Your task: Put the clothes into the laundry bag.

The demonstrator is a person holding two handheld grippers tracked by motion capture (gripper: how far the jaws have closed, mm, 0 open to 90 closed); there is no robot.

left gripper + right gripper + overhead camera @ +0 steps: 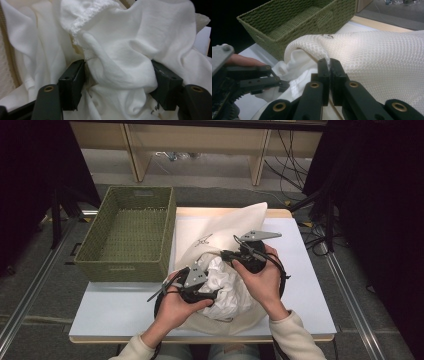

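On the worktop, which is pale and has a wooden edge, a green woven basket stands at the far left corner with its rim against the left side of a cream mesh bag. That bag lies across the middle of the worktop, its mouth turned toward the person and its far end reaching the worktop's back edge; a small dark mark shows on its upper face. Bunched white cloth sits in the mouth of the bag, part inside and part spilling toward the person.

Both hands come in from the near edge in cream sleeves. At the right of the bag's mouth, the right gripper has its jaws pressed together on the mesh rim, and the right gripper view shows a fold of the netting pinched between the two pads and lifted, with the basket beyond it and the other gripper low at the left beside the cloth. At the left of the mouth, the left gripper reaches into the cloth. Its own view shows the jaws standing at a middling width with a thick roll of the white cloth between them, both pads against the fabric, and a stitched hem higher up.
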